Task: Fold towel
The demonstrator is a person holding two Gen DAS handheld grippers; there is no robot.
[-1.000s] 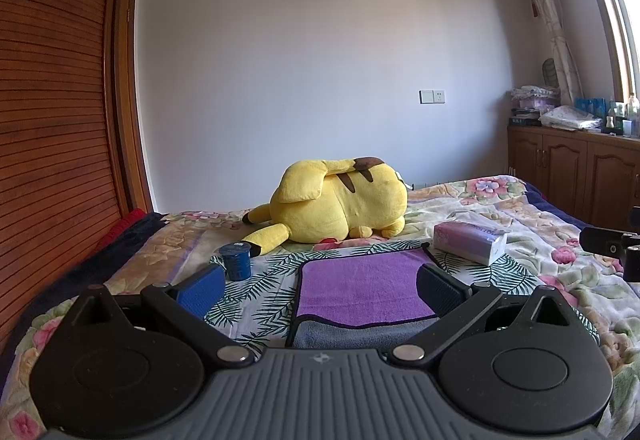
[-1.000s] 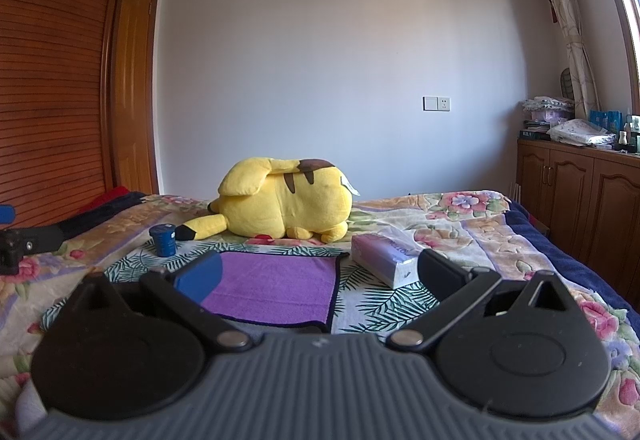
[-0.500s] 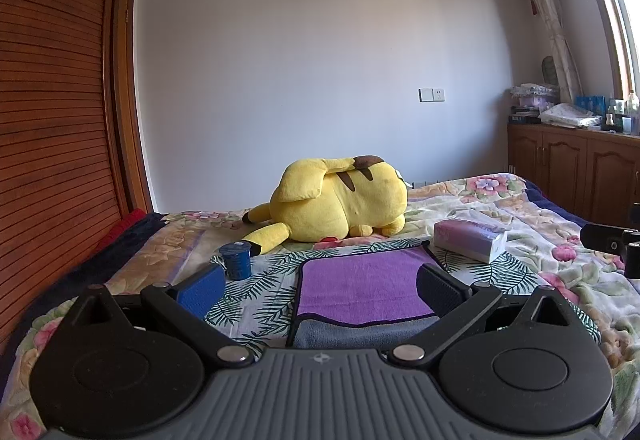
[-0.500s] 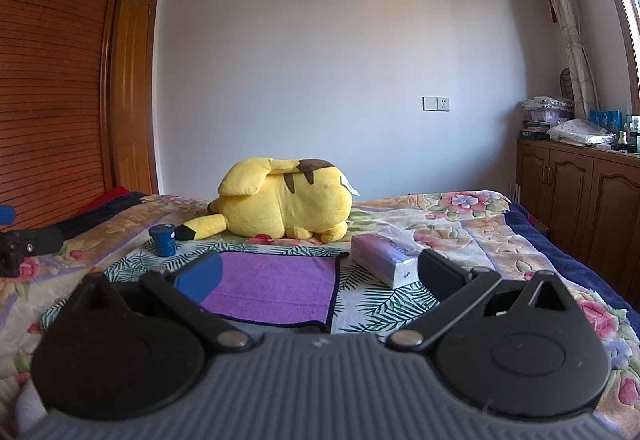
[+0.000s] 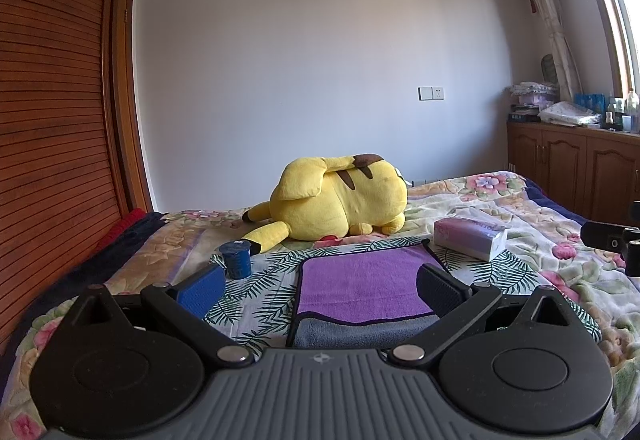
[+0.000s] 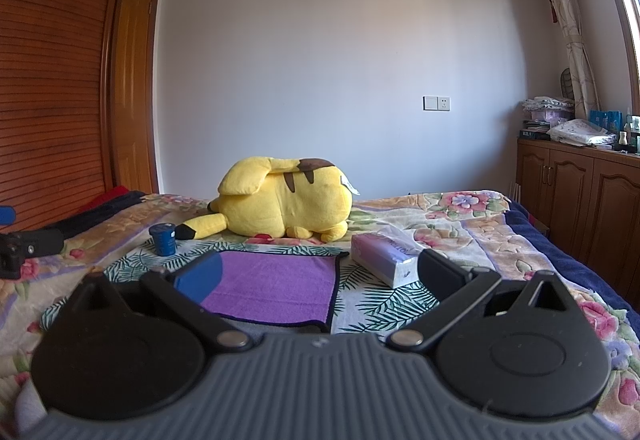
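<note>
A purple towel with a dark edge lies flat on the bed, its near edge folded over to show a grey underside. It also shows in the right wrist view. My left gripper is open and empty, held just in front of the towel's near edge. My right gripper is open and empty, in front of the towel's near right corner. Each gripper's tip shows at the edge of the other's view.
A yellow plush toy lies behind the towel. A blue cup stands to the towel's left. A tissue pack lies to its right. The bed has a floral cover. Wooden wardrobe on the left, cabinets on the right.
</note>
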